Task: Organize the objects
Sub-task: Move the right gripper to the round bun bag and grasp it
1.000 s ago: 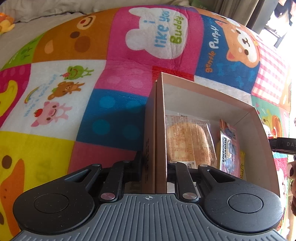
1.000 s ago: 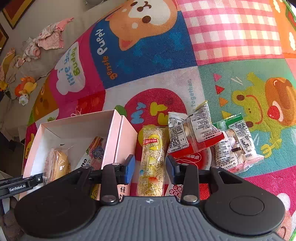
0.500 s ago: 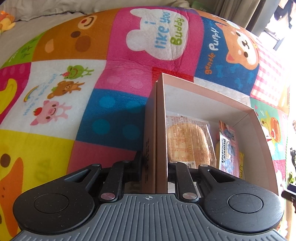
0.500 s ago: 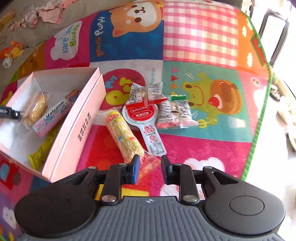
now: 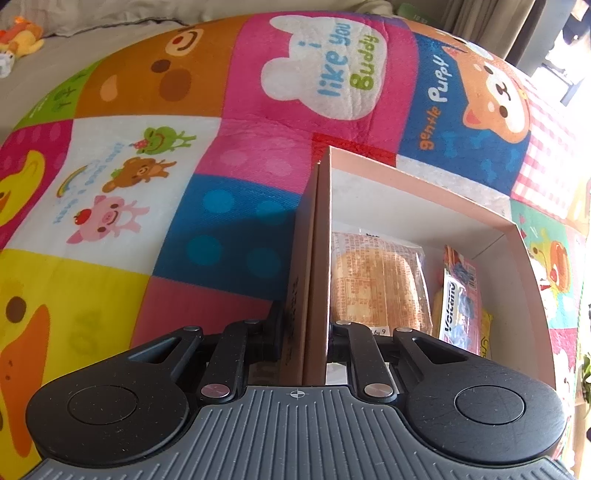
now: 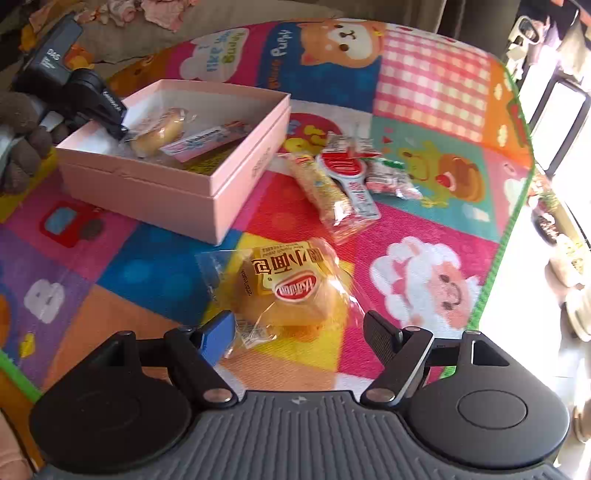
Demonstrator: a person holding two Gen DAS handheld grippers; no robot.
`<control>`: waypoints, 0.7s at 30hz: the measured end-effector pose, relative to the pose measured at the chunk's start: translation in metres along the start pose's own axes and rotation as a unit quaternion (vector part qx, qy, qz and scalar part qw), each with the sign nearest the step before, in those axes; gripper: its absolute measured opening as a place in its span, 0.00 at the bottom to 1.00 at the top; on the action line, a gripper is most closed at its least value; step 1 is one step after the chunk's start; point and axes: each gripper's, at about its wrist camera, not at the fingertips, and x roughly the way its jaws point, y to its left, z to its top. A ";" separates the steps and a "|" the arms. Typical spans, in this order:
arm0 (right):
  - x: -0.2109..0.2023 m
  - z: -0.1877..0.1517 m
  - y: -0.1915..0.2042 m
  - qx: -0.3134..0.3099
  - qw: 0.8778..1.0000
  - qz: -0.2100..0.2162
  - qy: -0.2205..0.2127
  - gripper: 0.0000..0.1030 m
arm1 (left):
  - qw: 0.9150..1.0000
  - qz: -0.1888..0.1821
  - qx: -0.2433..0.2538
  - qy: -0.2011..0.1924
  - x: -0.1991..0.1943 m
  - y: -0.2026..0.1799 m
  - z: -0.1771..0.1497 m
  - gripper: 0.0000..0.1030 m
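A cartoon-patterned play mat (image 5: 229, 206) covers the floor, a plush toy (image 5: 20, 38) beyond it.

Matt cardboard box (image 6: 155, 192) (glossy plastic wrappers (image 6: 291, 291))

Wrapped bun (image 6: 291, 291) lies beside open pink box (image 6: 155, 192).

Home living space, cartoon-animal play mat (image 6: 424, 85) on the floor, stuffed toy (image 5: 22, 38), curtains (image 5: 480, 22) by bright window
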 end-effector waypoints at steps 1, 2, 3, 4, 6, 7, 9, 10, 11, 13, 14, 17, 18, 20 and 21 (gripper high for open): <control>0.000 0.001 -0.007 0.002 0.999 -0.032 -0.008 0.74 | 1.000 0.000 0.000 0.000 0.000 0.000 0.000 0.16; 0.000 0.002 -0.016 0.009 0.998 -0.055 -0.011 0.74 | 1.000 0.001 0.001 0.000 0.000 -0.001 0.000 0.16; -0.001 0.004 -0.024 0.022 0.998 -0.063 -0.012 0.74 | 1.000 0.001 0.002 -0.001 0.000 -0.001 0.000 0.16; -0.004 0.003 -0.035 0.048 0.997 -0.052 -0.015 0.74 | 1.000 0.001 0.003 -0.001 0.000 -0.001 0.000 0.16; -0.010 0.004 -0.050 0.094 0.995 -0.018 -0.022 0.74 | 1.000 0.002 0.003 -0.001 0.000 -0.002 -0.001 0.16; -0.012 0.004 -0.054 0.117 0.993 -0.001 -0.026 0.75 | 1.000 0.002 0.003 -0.002 0.000 -0.002 -0.001 0.16; -0.012 0.005 -0.059 0.159 0.986 0.029 -0.030 0.77 | 1.000 0.002 0.005 -0.003 -0.001 -0.003 -0.003 0.16; -0.007 0.007 -0.060 0.187 0.981 0.046 -0.032 0.77 | 1.000 0.002 0.007 -0.005 -0.001 -0.003 -0.004 0.16; -0.002 0.010 -0.059 0.210 0.975 0.059 -0.032 0.77 | 1.000 0.001 0.011 -0.006 -0.001 -0.003 -0.005 0.16; 0.016 0.018 -0.055 0.252 0.964 0.081 -0.027 0.78 | 1.000 -0.001 0.019 -0.007 -0.001 -0.003 -0.006 0.16; 0.025 0.021 -0.053 0.266 0.960 0.081 -0.021 0.78 | 1.000 -0.002 0.021 -0.007 -0.001 -0.002 -0.006 0.16; 0.048 0.026 -0.044 0.280 0.957 0.073 0.006 0.74 | 1.000 -0.005 0.026 -0.007 -0.001 -0.002 -0.006 0.16; 0.052 0.026 -0.041 0.277 0.958 0.066 0.012 0.65 | 1.000 -0.005 0.027 -0.008 -0.001 -0.002 -0.006 0.16; 0.051 0.025 -0.032 0.262 0.963 0.060 0.022 0.61 | 0.999 -0.004 0.032 -0.012 -0.001 -0.002 -0.007 0.16; 0.048 0.024 -0.029 0.259 0.964 0.061 0.023 0.59 | 0.999 -0.004 0.034 -0.014 -0.001 -0.003 -0.008 0.16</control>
